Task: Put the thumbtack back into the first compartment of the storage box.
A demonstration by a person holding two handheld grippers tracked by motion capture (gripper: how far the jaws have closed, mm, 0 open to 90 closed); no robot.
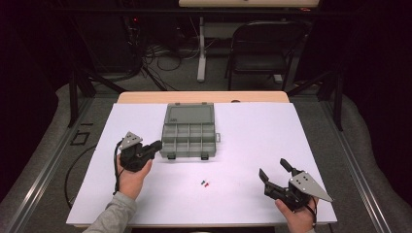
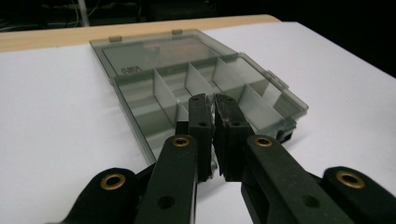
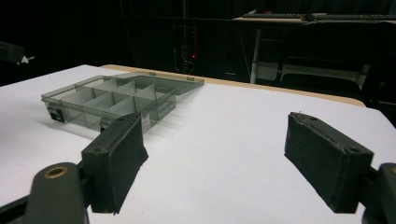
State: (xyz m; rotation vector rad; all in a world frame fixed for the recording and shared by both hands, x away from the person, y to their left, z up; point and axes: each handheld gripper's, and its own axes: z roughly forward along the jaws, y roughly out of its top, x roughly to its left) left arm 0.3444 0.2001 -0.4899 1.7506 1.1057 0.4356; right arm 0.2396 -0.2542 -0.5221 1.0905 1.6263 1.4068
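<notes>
A grey see-through organiser box (image 1: 188, 135) lies open in the middle of the white sheet, its lid (image 1: 189, 114) flat behind the empty compartments. My left gripper (image 1: 157, 144) is shut, its tips at the box's front left corner. In the left gripper view the shut jaws (image 2: 214, 112) stand in front of the box (image 2: 163, 93), with nothing plainly between them. My right gripper (image 1: 273, 168) is held open near the front right of the sheet, nothing between its pads (image 3: 219, 154); the box (image 3: 107, 100) is far off to its left. Two tiny pieces, one green (image 1: 202, 182) and one red (image 1: 207, 184), lie in front of the box.
The white sheet (image 1: 252, 141) covers most of a wooden table (image 1: 204, 97). Behind the table stand a black folding chair (image 1: 265, 46) and a white desk leg (image 1: 200, 53), with cables on the floor. Dark metal frame legs flank the table.
</notes>
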